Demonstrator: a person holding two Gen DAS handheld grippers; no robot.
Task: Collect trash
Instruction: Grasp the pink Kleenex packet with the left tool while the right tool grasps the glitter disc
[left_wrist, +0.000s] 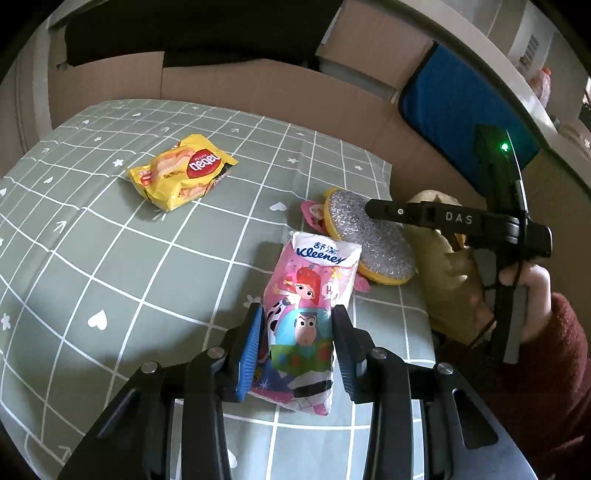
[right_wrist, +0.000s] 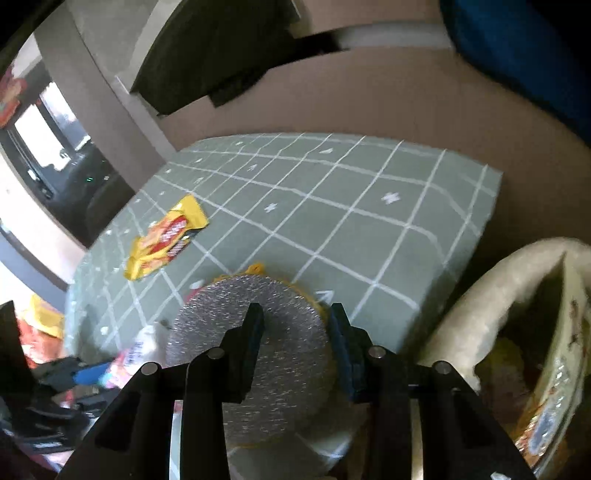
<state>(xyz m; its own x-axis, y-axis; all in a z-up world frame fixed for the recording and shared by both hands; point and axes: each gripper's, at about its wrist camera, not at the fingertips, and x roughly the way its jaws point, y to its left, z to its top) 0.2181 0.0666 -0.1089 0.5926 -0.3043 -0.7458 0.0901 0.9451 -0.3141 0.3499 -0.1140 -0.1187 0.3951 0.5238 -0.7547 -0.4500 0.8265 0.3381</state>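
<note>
From my left wrist, three pieces lie on the checked cloth (left_wrist: 110, 258): a yellow wrapper (left_wrist: 181, 171) far off to the left, a Kleenex pack (left_wrist: 310, 314) right at my fingers, and a silver scrub pad (left_wrist: 373, 236) just beyond the pack, with a small pink scrap (left_wrist: 314, 214) under its edge. So I judge most of the collecting is left to do. My left claw (left_wrist: 298, 332) stands around the pack's near half, a pad (left_wrist: 251, 343) touching or nearly touching each side; whether it truly pinches I cannot tell. My right claw (left_wrist: 373, 208) hangs over the pad.

From my right wrist, the picture is blurred. The right claw (right_wrist: 295, 325) is spread, its left finger over the scrub pad (right_wrist: 221, 321), its right finger at the pad's yellow edge. A pale bag (right_wrist: 480, 288) gapes to the right, off the table's edge, with something already inside; I take it for the trash bag. The wrapper (right_wrist: 166, 236) lies well apart.
</note>
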